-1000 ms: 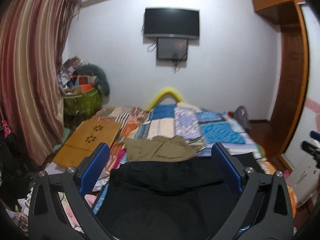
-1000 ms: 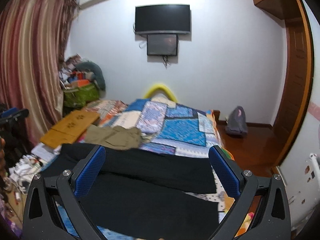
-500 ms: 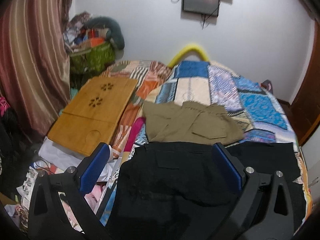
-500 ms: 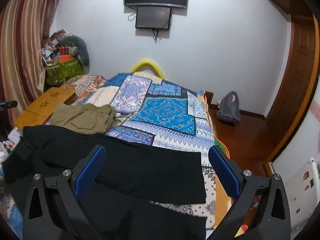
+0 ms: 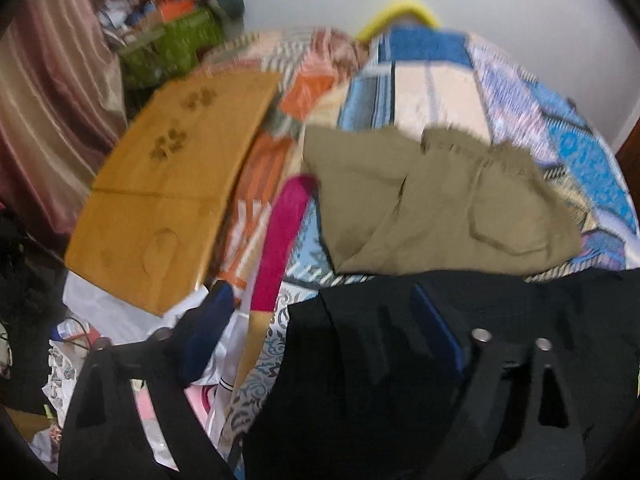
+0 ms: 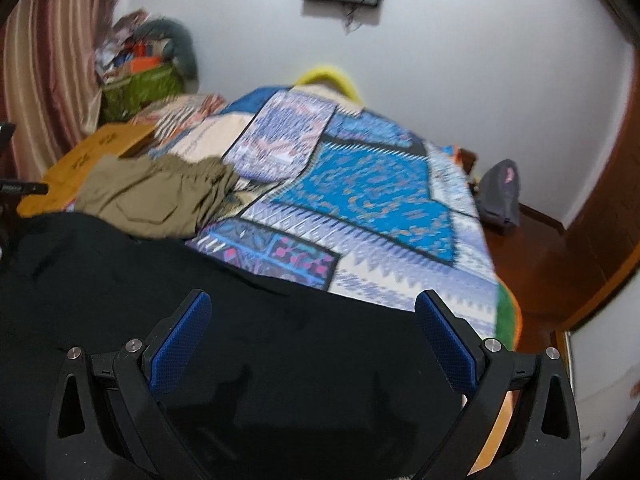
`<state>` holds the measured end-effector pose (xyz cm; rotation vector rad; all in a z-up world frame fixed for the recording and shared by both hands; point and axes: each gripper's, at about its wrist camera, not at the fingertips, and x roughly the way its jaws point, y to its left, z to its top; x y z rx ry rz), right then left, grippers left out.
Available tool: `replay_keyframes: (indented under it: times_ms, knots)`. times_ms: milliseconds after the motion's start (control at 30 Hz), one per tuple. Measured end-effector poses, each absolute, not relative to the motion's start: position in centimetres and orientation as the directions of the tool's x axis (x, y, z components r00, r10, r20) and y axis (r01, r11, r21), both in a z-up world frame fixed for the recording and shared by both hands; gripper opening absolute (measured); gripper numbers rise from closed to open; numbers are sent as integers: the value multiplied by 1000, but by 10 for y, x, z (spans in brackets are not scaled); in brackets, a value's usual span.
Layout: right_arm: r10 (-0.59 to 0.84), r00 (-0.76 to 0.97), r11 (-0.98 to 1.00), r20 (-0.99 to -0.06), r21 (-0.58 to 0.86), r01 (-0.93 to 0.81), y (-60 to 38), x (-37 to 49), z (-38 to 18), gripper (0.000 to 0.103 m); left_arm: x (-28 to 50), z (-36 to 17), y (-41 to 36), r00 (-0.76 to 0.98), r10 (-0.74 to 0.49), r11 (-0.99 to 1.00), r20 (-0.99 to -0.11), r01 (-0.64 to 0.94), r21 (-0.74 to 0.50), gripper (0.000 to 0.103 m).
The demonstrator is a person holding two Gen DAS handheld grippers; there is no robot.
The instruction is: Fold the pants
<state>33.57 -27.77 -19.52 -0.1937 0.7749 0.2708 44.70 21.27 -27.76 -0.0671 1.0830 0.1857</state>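
Observation:
Black pants (image 5: 400, 360) lie spread across the near end of the patchwork bed (image 6: 380, 184). In the left wrist view my left gripper (image 5: 320, 312) hovers over the pants' waist corner at the bed's left side; its jaws are closing, with the waist edge between the blue pads, which do not press on it. In the right wrist view the black pants (image 6: 280, 340) fill the foreground, and my right gripper (image 6: 312, 320) stands open above the leg end near the bed's right edge. Both views are blurred.
Crumpled olive pants (image 5: 432, 200) lie just beyond the black ones. A wooden lap table (image 5: 168, 184) rests at the bed's left, with clutter and a green basket (image 5: 172, 52) behind. A grey bag (image 6: 500, 192) sits on the wooden floor at right.
Both grippers have dropped and tilted down toward the bed. The left one has swung left to the pants' waist corner and its jaws have narrowed. The right one has come closer to the leg end.

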Motion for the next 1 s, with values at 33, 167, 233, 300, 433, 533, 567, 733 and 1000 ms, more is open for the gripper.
replay_keyframes:
  times_ms: [33, 167, 233, 300, 433, 533, 567, 733, 1000]
  knots:
    - [172, 671, 942, -722, -78, -326, -274, 342, -200, 100, 453, -286, 216, 426, 125, 982, -896, -185, 49, 88]
    - [173, 628, 920, -759, -103, -378, -257, 369, -220, 100, 466, -307, 221, 367, 143, 983, -919, -164, 88, 87]
    - [185, 600, 909, -778, -97, -406, -251, 381, -229, 94, 472, -317, 224, 333, 122, 985, -935, -159, 71, 87]
    - [192, 562, 898, -805, -88, -432, -245, 394, -240, 88, 477, -330, 227, 283, 88, 986, -955, -161, 43, 83]
    - [208, 488, 876, -848, -60, -478, -237, 414, -258, 84, 484, -349, 233, 229, 30, 988, -973, -156, -6, 61]
    - [223, 447, 862, -866, -40, -506, -231, 420, -266, 80, 485, -357, 236, 220, -7, 988, -976, -150, -41, 57]
    - [234, 437, 859, -869, -26, -512, -231, 421, -268, 80, 484, -357, 236, 224, -14, 988, -975, -147, -48, 53]
    - [265, 429, 861, -863, 12, -509, -234, 415, -266, 59, 479, -346, 225, 262, -6, 993, -965, -112, -37, 25]
    - [265, 425, 851, -866, 3, -525, -229, 409, -260, 8, 471, -320, 218, 302, 37, 994, -953, -107, 5, 1]
